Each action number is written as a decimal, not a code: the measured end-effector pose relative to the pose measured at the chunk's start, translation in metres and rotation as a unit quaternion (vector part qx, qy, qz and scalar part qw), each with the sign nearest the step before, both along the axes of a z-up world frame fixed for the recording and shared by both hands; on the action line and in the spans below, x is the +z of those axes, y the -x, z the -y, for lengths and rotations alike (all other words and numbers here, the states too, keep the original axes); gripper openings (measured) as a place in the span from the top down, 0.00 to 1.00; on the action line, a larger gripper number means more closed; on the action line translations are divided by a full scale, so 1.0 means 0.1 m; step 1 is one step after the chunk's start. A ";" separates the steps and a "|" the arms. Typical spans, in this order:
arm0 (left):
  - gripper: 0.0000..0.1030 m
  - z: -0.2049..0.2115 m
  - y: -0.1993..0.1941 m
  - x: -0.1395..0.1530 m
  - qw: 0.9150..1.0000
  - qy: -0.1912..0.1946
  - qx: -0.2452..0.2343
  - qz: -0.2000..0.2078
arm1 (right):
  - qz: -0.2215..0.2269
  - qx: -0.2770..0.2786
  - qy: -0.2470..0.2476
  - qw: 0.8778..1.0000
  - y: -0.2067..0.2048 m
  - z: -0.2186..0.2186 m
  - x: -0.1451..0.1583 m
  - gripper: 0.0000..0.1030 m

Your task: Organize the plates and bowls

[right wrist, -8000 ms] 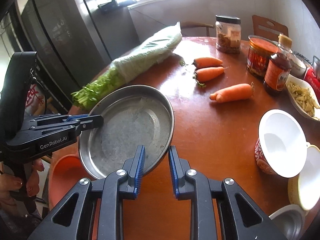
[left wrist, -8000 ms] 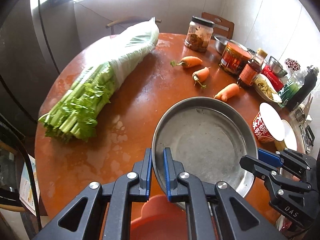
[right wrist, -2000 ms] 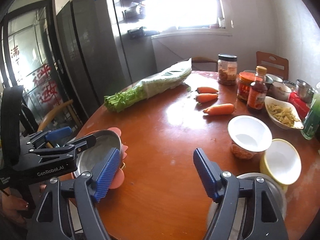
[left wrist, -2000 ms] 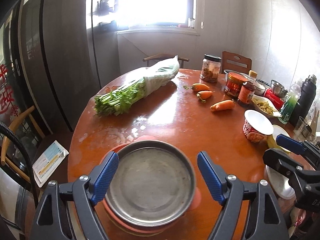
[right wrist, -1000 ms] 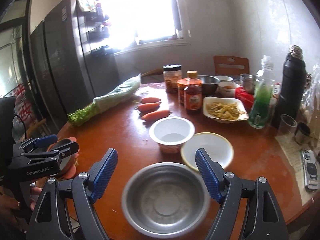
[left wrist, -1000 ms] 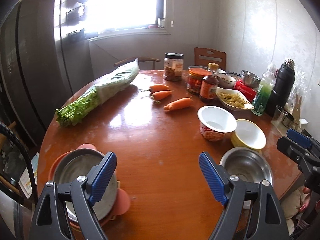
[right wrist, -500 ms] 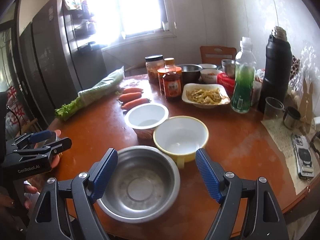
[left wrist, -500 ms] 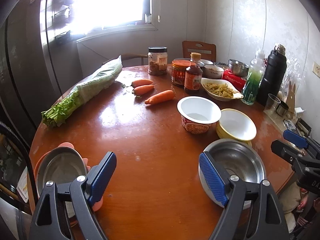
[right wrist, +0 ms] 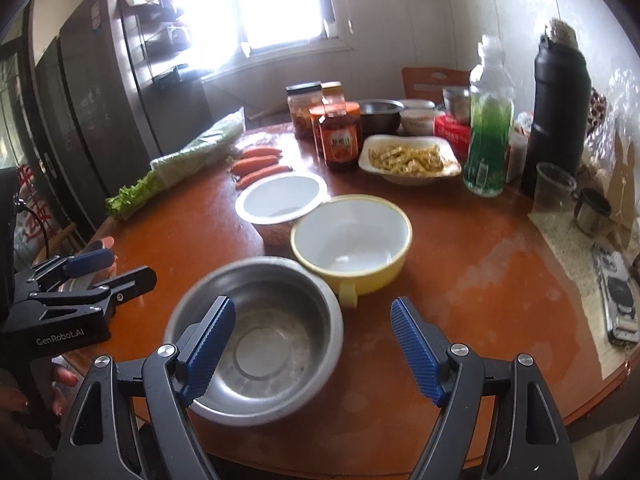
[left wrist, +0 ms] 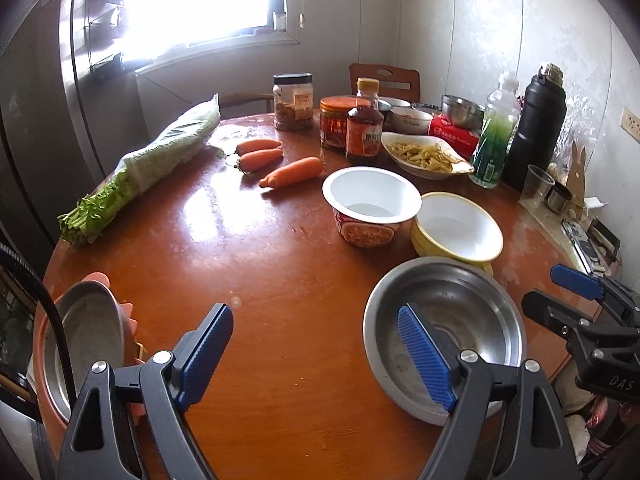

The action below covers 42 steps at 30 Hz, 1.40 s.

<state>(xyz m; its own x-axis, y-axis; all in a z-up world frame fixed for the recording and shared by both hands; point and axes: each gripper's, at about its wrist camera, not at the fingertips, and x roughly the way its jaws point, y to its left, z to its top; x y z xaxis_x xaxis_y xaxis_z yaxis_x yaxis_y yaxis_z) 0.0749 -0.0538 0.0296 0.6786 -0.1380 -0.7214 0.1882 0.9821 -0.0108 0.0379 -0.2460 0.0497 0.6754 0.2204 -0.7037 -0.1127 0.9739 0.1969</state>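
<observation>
Left gripper [left wrist: 316, 350] jaws wide, nothing between them but bare bench [left wrist: 256, 264]. Far left of its jaws, at the bench edge: metal plate [left wrist: 86, 332] stacked on an orange plate [left wrist: 40, 360]. Ahead-left of the jaws: bagged greens [left wrist: 152, 160]. Straight ahead, far: three carrots [left wrist: 292, 172], with jars [left wrist: 336, 126] behind them. Ahead-right: white cup bowl [left wrist: 370, 208], and just right of it a yellow bowl [left wrist: 456, 228]; whether the two touch, cannot tell. Steel bowl [left wrist: 452, 320] sits behind the right jaw, which overlaps its left side in this view; whether it touches, cannot tell. Right gripper [left wrist: 576, 300] at the far right edge of the left view.

Right gripper [right wrist: 312, 344] jaws wide, holding nothing. Left gripper [right wrist: 100, 268] at far left. Steel bowl [right wrist: 260, 332] lies behind the left jaw and runs partly into the gap; rim looks blurred. Ahead between the jaws: yellow bowl [right wrist: 352, 236], close behind the steel bowl. White cup bowl [right wrist: 280, 200] ahead-left, beside the yellow one. Farther ahead: noodle dish [right wrist: 408, 160], green bottle [right wrist: 488, 128], black flask [right wrist: 560, 112] off right. Phone [right wrist: 618, 300] on the bench, far right.
</observation>
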 end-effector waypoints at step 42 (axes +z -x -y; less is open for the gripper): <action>0.55 0.36 -0.17 -0.60 0.996 0.001 -0.032 -0.089 | -0.041 0.076 0.001 0.996 -0.06 -0.21 -0.38 0.71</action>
<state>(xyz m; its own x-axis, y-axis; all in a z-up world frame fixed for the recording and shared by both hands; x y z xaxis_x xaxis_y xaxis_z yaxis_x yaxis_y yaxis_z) 0.0921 -0.0899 -0.0301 0.5296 -0.1786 -0.8293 0.2449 0.9682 -0.0521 0.0443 -0.2246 0.0121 0.5747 0.3138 -0.7558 -0.2416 0.9474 0.2097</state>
